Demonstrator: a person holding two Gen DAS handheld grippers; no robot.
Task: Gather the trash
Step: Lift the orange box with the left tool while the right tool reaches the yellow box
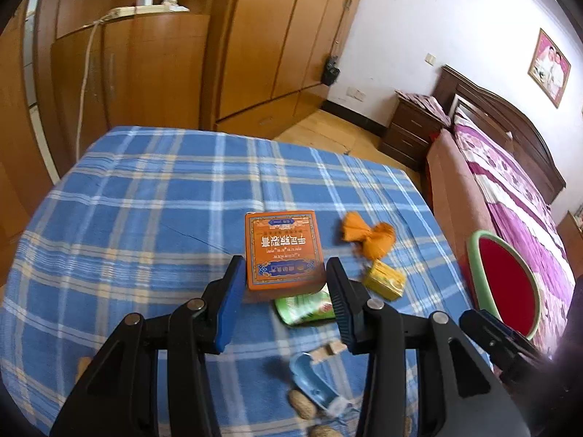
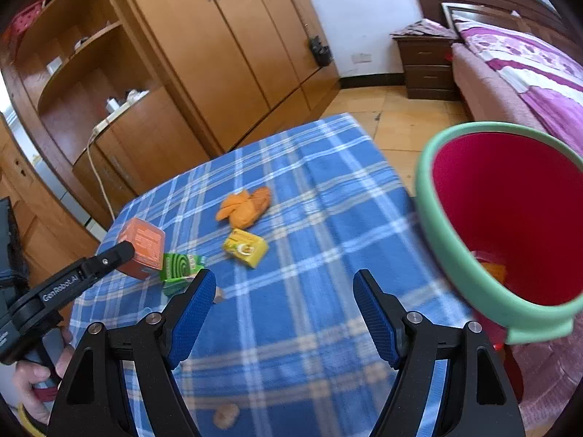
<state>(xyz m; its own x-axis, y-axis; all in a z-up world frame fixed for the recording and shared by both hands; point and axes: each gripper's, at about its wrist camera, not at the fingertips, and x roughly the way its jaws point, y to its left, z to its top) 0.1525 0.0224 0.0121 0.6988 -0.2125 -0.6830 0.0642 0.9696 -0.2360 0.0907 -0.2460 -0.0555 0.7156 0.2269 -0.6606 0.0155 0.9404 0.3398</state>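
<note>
An orange cardboard box (image 1: 284, 251), rectangular and printed, is clamped in the left gripper (image 1: 282, 273) above a desk (image 1: 145, 200) draped in blue plaid cloth, in a bedroom with wooden wardrobes (image 2: 233, 43). The right gripper (image 2: 282, 291) gapes wide, empty, beside a red, green-rimmed bin (image 2: 510, 218).

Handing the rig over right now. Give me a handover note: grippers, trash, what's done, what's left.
Left gripper: shut on the orange box, lifted off the table.
Right gripper: open, empty.
Bin: beside the table, something orange already inside.
Left: bin the box, then the green box, yellow carton, orange wrapper, peanut, blue scrap.
</note>
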